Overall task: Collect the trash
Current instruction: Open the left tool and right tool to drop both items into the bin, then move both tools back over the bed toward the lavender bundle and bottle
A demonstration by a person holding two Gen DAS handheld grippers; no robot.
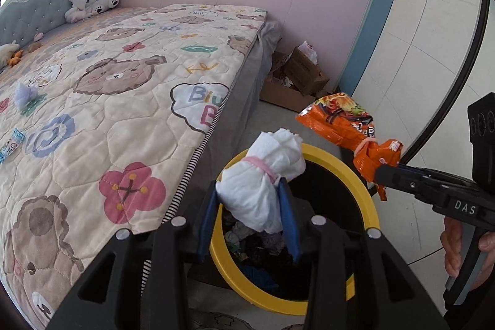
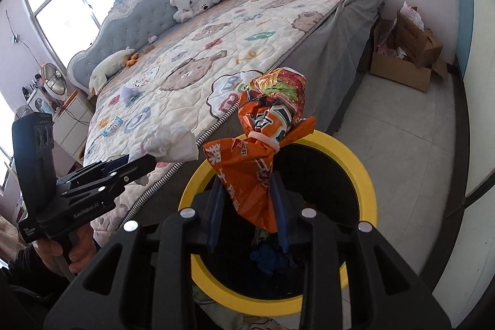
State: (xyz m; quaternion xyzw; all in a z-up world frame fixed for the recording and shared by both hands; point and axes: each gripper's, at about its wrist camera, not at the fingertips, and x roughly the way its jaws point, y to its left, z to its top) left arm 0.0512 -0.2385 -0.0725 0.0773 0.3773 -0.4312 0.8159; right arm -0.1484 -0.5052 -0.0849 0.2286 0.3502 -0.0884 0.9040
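Both hand-held grippers hang over the mouth of the yellow-rimmed trash bin (image 1: pixel 355 172), which stands on the floor just beside the bed (image 1: pixel 130 101). The drop, as I judge it, turns on one thing: each bundle sits above the dark opening, not the rim.

The left gripper (image 1: pixel 249 206) pinches a white tissue bundle (image 1: pixel 272 175) between its blue pads – soft, crumpled paper cinched by a pink rubber band, its long axis running up and away from the jaws, its lower end already over the bin's inside.

The right gripper (image 2: pixel 247 203) has an orange snack wrapper (image 2: pixel 263 150) between its pads, glossy crinkled foil tied with a pale band and standing upright; whether the pads still press it I cannot tell. In the left wrist view the wrapper hangs nearer the bin's far rim, so the left bundle looks better centred.

Crumpled scraps already lie at the bottom of the bin. On the quilt a lilac tissue wad (image 1: pixel 24 95) and a small blue-white wrapper (image 1: pixel 12 143) remain – well apart from both hands.
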